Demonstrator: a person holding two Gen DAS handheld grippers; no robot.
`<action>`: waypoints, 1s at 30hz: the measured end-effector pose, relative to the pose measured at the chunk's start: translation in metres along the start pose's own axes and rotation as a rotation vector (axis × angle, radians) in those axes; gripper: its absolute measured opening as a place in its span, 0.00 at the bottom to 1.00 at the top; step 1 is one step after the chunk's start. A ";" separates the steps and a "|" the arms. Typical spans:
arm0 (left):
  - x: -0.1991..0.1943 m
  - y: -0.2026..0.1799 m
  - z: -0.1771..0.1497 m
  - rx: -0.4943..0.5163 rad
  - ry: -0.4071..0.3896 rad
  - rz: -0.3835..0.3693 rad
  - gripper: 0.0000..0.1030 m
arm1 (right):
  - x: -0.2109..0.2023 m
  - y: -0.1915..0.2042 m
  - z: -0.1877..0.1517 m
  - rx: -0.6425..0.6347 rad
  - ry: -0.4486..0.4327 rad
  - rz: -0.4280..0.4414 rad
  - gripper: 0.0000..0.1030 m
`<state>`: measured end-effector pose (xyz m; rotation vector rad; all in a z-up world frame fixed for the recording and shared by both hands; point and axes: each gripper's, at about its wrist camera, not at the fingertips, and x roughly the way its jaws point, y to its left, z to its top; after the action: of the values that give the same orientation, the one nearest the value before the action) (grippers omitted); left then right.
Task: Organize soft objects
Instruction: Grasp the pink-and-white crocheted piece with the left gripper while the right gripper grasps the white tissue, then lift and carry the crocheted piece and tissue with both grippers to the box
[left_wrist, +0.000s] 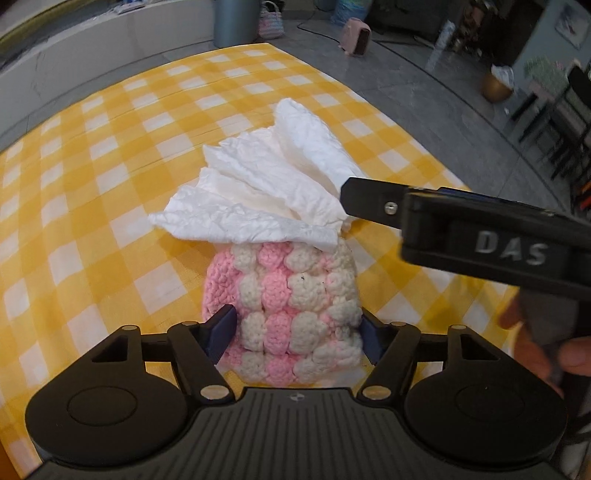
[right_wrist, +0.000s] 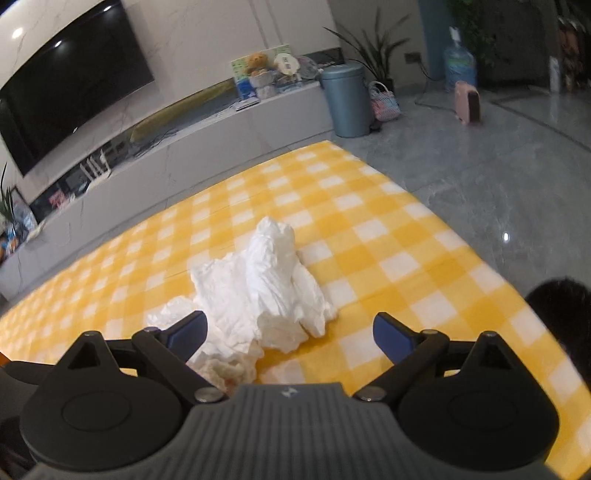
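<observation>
A pink and white crochet pouch (left_wrist: 291, 306) lies on the yellow checked tablecloth (left_wrist: 92, 184), with crumpled white tissue paper (left_wrist: 266, 192) spilling from its far opening. My left gripper (left_wrist: 297, 332) is shut on the pouch, one blue pad on each side. My right gripper (right_wrist: 290, 334) is open; in the left wrist view it comes in from the right (left_wrist: 461, 229), its tip at the tissue's right edge. In the right wrist view the tissue (right_wrist: 258, 288) lies between and beyond the fingers (right_wrist: 186, 332), nearer the left one.
The tablecloth's far and right edges drop to a grey tiled floor (right_wrist: 498, 177). Beyond stand a blue-grey bin (right_wrist: 347, 99), a woven basket (right_wrist: 384, 101), a pink heater (right_wrist: 467, 101) and a low TV bench (right_wrist: 184, 147).
</observation>
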<state>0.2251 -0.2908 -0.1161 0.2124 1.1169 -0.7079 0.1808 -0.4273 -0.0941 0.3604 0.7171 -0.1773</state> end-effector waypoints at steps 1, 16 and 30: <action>0.000 0.001 0.000 -0.009 -0.003 -0.002 0.77 | 0.003 0.002 0.002 -0.023 -0.008 -0.008 0.97; 0.001 -0.011 -0.004 0.053 -0.019 0.043 0.77 | 0.078 0.026 0.007 -0.244 0.087 0.042 0.87; -0.022 -0.020 -0.009 0.084 -0.092 0.029 0.51 | 0.050 0.010 0.013 -0.204 0.058 -0.007 0.13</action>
<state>0.2006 -0.2924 -0.0968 0.2646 0.9960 -0.7319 0.2286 -0.4243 -0.1162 0.1687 0.7860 -0.0997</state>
